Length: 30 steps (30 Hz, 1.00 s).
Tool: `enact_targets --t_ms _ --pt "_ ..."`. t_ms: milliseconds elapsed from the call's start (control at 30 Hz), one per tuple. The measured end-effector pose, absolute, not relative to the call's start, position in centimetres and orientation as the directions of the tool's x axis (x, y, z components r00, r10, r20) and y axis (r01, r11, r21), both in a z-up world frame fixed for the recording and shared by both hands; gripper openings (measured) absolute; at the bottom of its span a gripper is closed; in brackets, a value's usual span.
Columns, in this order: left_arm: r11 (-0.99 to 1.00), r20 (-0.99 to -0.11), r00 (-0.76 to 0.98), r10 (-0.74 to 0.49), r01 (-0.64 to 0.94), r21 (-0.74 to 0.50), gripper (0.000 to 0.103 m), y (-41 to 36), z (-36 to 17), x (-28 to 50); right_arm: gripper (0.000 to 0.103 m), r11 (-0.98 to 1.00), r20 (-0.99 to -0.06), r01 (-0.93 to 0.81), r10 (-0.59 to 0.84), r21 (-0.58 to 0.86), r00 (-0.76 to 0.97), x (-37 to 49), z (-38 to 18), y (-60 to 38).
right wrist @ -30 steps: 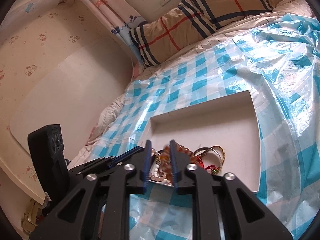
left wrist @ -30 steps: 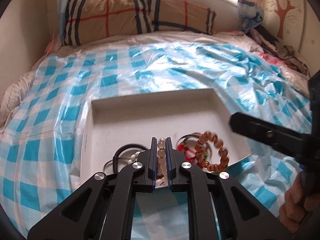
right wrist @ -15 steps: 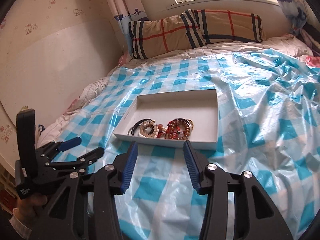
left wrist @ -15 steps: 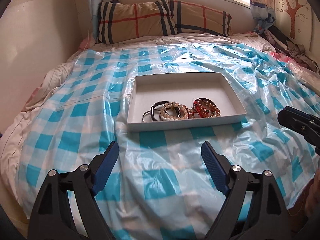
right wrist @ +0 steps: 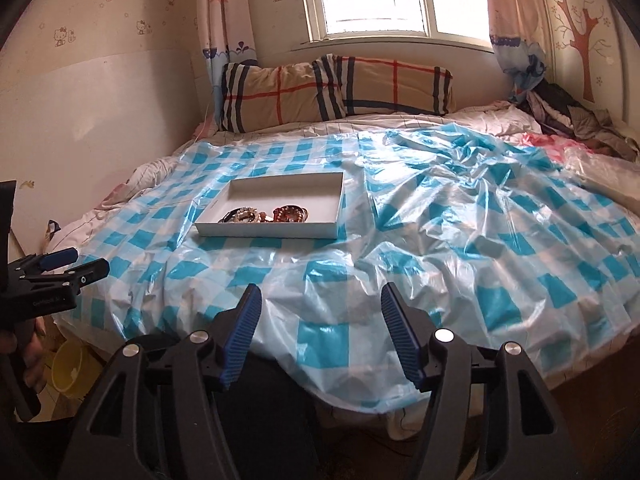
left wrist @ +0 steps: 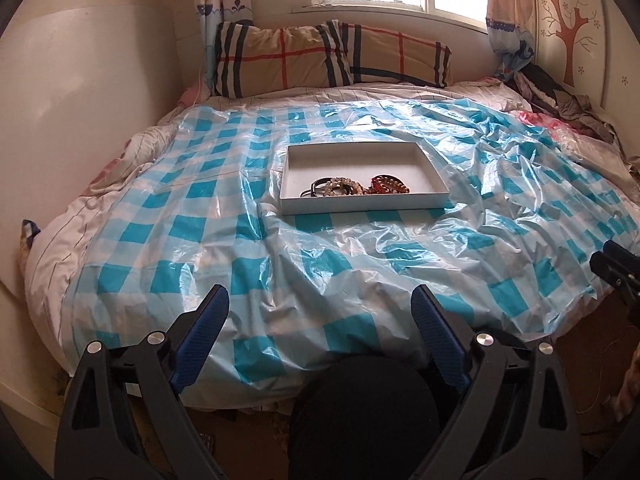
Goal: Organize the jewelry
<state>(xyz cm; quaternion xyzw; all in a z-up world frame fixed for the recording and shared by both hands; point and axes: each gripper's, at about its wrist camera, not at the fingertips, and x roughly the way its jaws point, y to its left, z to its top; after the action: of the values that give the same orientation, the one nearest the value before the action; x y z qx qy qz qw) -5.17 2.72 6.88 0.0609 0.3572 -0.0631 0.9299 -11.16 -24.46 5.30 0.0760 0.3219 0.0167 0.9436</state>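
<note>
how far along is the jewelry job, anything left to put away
Looks done: the bracelets all lie bunched at the near side of the white box on the bed. Nothing is in hand; the left gripper and right gripper are open and clear of the box. No loose jewelry shows elsewhere.

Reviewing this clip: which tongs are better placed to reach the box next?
Left, slightly. The box sits nearly straight ahead of the left tongs; from the right tongs it lies off to the left. Both are open and well back.
</note>
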Motion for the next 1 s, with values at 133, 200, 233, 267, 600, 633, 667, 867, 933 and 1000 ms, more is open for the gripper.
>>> enact_targets --t_ms 133,200,233,267,600,633,667,867,933,1000 --pt "0.98 -0.657 0.75 -0.081 0.182 0.086 0.089 1.9 7.7 -6.6 0.061 0.989 -0.59 0.014 0.078 0.15 0.804 -12.8 5.6 -23.8" --pt "0.979 -0.646 0.757 -0.093 0.186 0.077 0.089 1.8 8.3 -7.2 0.063 0.989 -0.572 0.017 0.069 0.144 0.817 -13.6 6.1 -23.6" --pt "0.979 -0.641 0.761 -0.096 0.188 0.077 0.09 1.7 8.6 -7.5 0.065 0.99 -0.562 0.018 0.064 0.14 0.825 -14.0 6.4 -23.5" --pt "0.979 -0.636 0.765 -0.098 0.189 0.077 0.09 1.7 8.9 -7.8 0.066 0.99 -0.552 0.019 0.06 0.136 0.832 -14.3 6.7 -23.5" --pt "0.979 -0.605 0.79 -0.103 0.188 0.079 0.095 1.3 10.5 -10.2 0.071 0.991 -0.51 0.015 0.057 0.135 0.858 -16.6 7.9 -23.1" --pt "0.979 -0.603 0.791 -0.103 0.187 0.079 0.095 1.4 10.6 -10.3 0.072 0.991 -0.508 0.014 0.057 0.135 0.86 -16.8 8.0 -23.0" --pt "0.979 -0.6 0.793 -0.102 0.186 0.079 0.095 1.4 10.7 -10.5 0.073 0.991 -0.506 0.014 0.056 0.134 0.861 -16.9 8.1 -23.0" --pt "0.982 -0.591 0.801 -0.097 0.173 0.074 0.095 1.9 11.1 -11.1 0.074 0.992 -0.495 0.013 0.053 0.129 0.867 -17.4 8.5 -22.8" --pt "0.983 -0.59 0.802 -0.097 0.169 0.069 0.095 2.1 11.2 -11.3 0.075 0.992 -0.493 0.011 0.053 0.127 0.869 -17.5 8.6 -22.7" --pt "0.984 -0.589 0.803 -0.096 0.166 0.065 0.095 2.4 11.3 -11.4 0.075 0.992 -0.492 0.01 0.053 0.126 0.869 -17.6 8.7 -22.6"
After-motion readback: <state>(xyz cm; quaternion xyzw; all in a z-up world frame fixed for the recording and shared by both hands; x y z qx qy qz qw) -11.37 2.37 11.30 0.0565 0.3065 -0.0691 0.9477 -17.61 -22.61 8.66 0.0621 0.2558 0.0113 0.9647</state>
